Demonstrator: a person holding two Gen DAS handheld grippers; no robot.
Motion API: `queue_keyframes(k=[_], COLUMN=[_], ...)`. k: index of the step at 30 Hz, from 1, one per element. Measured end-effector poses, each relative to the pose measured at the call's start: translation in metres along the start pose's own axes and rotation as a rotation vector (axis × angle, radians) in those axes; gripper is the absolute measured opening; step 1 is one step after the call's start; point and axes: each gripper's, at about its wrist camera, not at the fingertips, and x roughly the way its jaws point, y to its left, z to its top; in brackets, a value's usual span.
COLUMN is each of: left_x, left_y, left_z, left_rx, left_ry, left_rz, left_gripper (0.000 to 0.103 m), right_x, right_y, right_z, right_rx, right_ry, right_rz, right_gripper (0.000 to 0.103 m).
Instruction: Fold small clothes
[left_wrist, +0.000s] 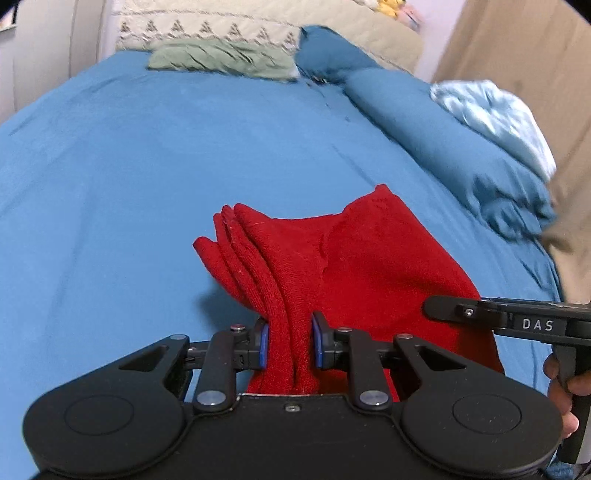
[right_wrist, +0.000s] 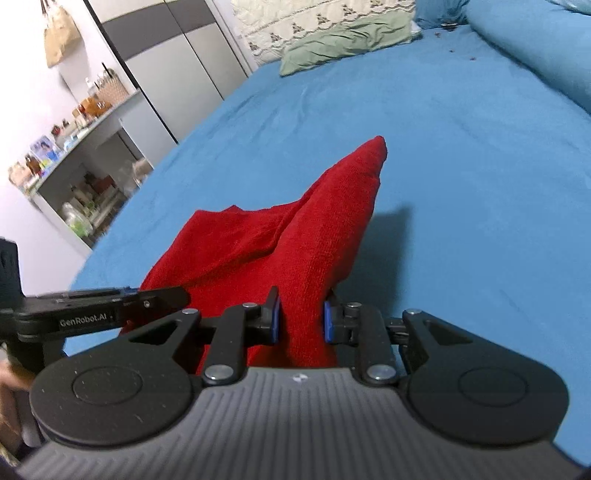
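Note:
A small red knitted garment lies partly folded in several layers on the blue bedsheet. My left gripper is shut on its near left edge, bunched between the blue pads. My right gripper is shut on the near right edge of the same red garment, whose corner stands up ahead of the fingers. The right gripper shows from the side at the right of the left wrist view. The left gripper shows at the left of the right wrist view. Both hold the cloth a little above the bed.
A green pillow and a patterned cream cover lie at the head of the bed. A rolled blue duvet with a light blue cloth runs along the right. A cluttered shelf and wardrobe stand left of the bed.

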Motion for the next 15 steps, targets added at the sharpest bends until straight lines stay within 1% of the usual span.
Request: queue_keyframes(k=[3, 4, 5, 6, 8, 9, 11, 12, 13, 14, 15], left_x=[0.021, 0.029, 0.035, 0.04, 0.043, 0.042, 0.04, 0.041, 0.036, 0.031, 0.025], left_y=[-0.014, -0.017, -0.019, -0.019, -0.013, -0.011, -0.008, -0.013, -0.012, -0.012, -0.012], left_z=[-0.027, -0.034, -0.043, -0.049, -0.054, -0.053, -0.047, -0.042, -0.041, -0.041, -0.042], left_rx=[0.012, 0.021, 0.048, 0.063, 0.049, 0.041, 0.025, 0.025, 0.032, 0.042, 0.051], left_ry=[0.046, 0.051, 0.053, 0.058, 0.052, 0.05, 0.052, 0.048, 0.037, 0.021, 0.001], left_rz=[0.021, 0.054, 0.107, 0.119, 0.112, 0.106, 0.099, 0.104, 0.113, 0.13, 0.147], left_gripper=[0.025, 0.025, 0.026, 0.026, 0.027, 0.028, 0.029, 0.035, 0.037, 0.047, 0.059], right_x=[-0.002, 0.002, 0.006, 0.01, 0.015, 0.017, 0.019, 0.019, 0.018, 0.014, 0.011], right_y=[-0.022, -0.033, -0.043, -0.054, -0.072, -0.075, -0.073, -0.068, -0.064, -0.063, -0.063], right_z=[-0.029, -0.039, -0.048, -0.056, -0.066, -0.067, -0.066, -0.064, -0.061, -0.059, -0.057], right_rx=[0.04, 0.078, 0.121, 0.162, 0.25, 0.272, 0.246, 0.218, 0.191, 0.179, 0.17], right_ry=[0.034, 0.051, 0.065, 0.071, 0.057, 0.054, 0.055, 0.059, 0.062, 0.06, 0.052], right_rz=[-0.03, -0.041, -0.051, -0.057, -0.02, -0.01, -0.019, -0.026, -0.027, -0.031, -0.03], right_gripper=[0.037, 0.037, 0.037, 0.037, 0.038, 0.038, 0.04, 0.043, 0.049, 0.051, 0.061])
